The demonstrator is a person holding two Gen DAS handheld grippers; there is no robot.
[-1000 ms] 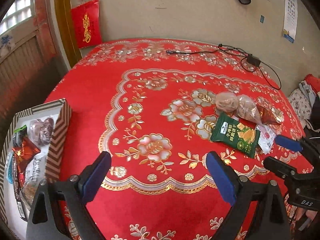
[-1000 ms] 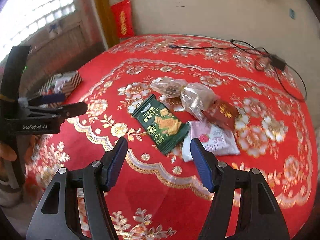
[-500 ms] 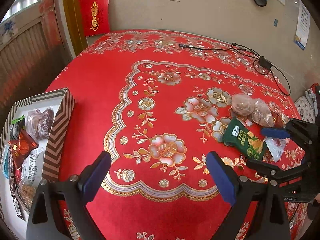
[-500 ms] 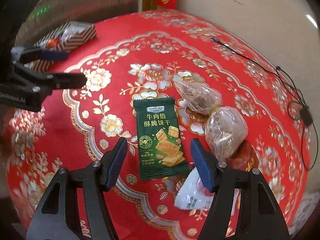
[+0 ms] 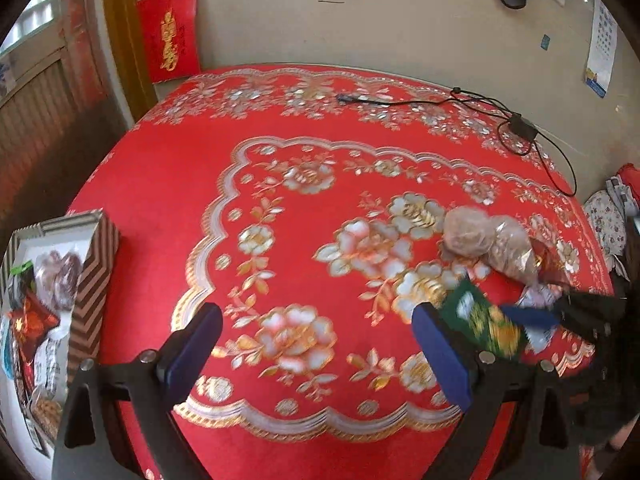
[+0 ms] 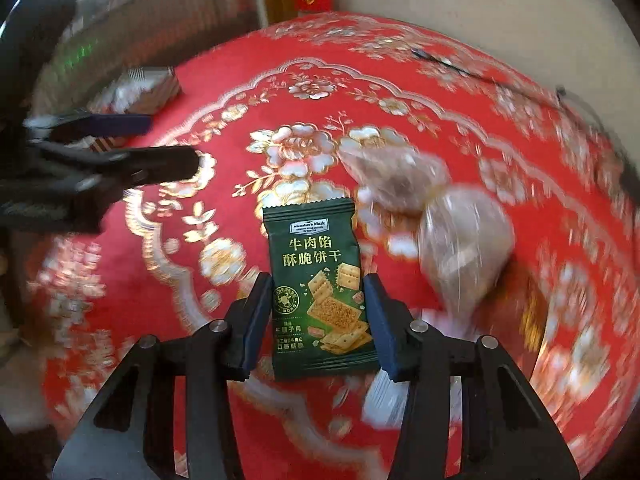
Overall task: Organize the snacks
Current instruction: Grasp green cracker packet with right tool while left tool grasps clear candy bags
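Observation:
My right gripper (image 6: 316,300) is shut on a green biscuit packet (image 6: 318,284), its pads pressing both side edges; the packet looks lifted off the red cloth. In the left wrist view the same packet (image 5: 480,320) shows blurred at the right gripper's tip (image 5: 528,316). My left gripper (image 5: 316,344) is open and empty over the table's near edge. Two clear bags of brown snacks (image 6: 432,208) lie just beyond the packet, with a red packet (image 5: 550,268) and a white packet (image 6: 384,396) beside them. A striped box (image 5: 92,276) at the left holds several snacks.
The round table has a red floral cloth (image 5: 280,184). A black cable and adapter (image 5: 520,128) lie at the far right by the wall. The striped box also shows far left in the right wrist view (image 6: 148,88). Clothes (image 5: 612,216) sit beyond the right edge.
My right gripper closed in on the green biscuit packet, shut on it and raised it. My left gripper stayed open and shifted its view slightly.

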